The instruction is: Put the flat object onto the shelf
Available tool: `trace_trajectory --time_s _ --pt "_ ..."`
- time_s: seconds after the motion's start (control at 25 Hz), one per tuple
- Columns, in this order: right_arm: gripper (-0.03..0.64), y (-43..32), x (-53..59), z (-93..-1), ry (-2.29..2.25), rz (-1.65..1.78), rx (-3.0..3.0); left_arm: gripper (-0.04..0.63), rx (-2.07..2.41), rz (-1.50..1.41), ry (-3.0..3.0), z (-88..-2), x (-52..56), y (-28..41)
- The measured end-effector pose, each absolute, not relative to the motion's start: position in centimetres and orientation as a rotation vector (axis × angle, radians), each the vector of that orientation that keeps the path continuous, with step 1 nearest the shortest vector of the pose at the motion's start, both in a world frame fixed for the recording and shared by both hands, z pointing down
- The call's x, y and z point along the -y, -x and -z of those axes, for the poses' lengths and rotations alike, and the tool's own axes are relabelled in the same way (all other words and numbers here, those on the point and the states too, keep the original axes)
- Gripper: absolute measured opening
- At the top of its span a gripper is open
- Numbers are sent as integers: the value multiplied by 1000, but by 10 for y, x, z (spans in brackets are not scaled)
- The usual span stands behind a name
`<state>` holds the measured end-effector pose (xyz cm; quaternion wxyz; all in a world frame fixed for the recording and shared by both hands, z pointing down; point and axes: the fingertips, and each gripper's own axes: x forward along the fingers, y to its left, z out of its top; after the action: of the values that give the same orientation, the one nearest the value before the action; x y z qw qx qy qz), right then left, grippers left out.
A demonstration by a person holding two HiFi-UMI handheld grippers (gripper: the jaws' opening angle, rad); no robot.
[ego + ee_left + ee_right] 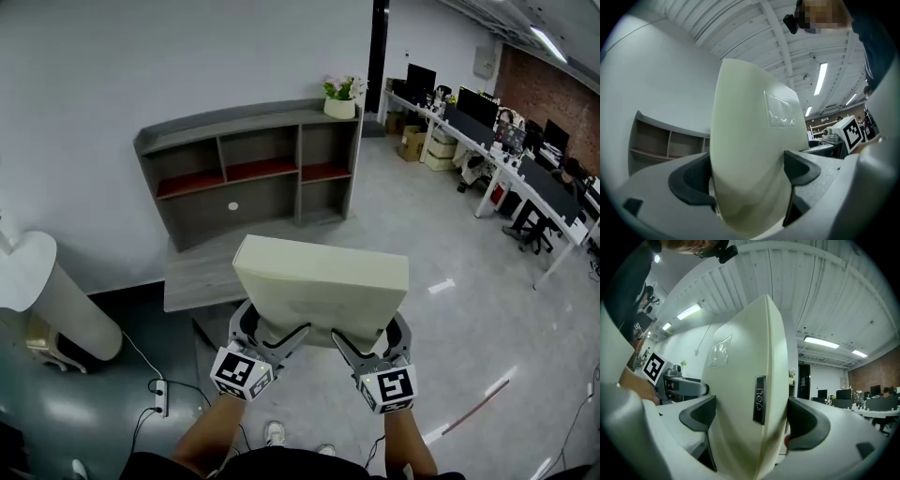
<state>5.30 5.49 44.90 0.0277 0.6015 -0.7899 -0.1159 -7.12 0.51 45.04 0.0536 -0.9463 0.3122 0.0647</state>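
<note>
I hold a cream, flat, cushion-like case (319, 277) up in the air between both grippers, its broad side facing up. My left gripper (272, 333) is shut on its near left edge, and my right gripper (361, 339) is shut on its near right edge. In the left gripper view the case (750, 140) fills the gap of the left gripper (747, 180), with both dark pads against it. In the right gripper view the case (745, 394) shows a small dark label and sits clamped in the right gripper (750, 420). The grey shelf (248, 169) with red boards stands ahead against the wall.
A potted plant (340, 106) stands on the shelf's top right corner. A grey desk top (202, 272) lies below the shelf. A white cylindrical unit (56, 300) stands at the left, a power strip (161, 394) on the floor. Office desks with monitors (487, 122) line the right.
</note>
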Motion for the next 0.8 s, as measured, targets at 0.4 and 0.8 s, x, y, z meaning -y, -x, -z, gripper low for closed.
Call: trace_trajectory --time_s 0.4,0.8 --pt "465 -48 -26 -459 -1928 337 2392 474 -863 -185 2880 -458 30 77" --pt "465 -38 -4 -453 -2007 351 2300 474 -763 -222 2897 -452 60 82"
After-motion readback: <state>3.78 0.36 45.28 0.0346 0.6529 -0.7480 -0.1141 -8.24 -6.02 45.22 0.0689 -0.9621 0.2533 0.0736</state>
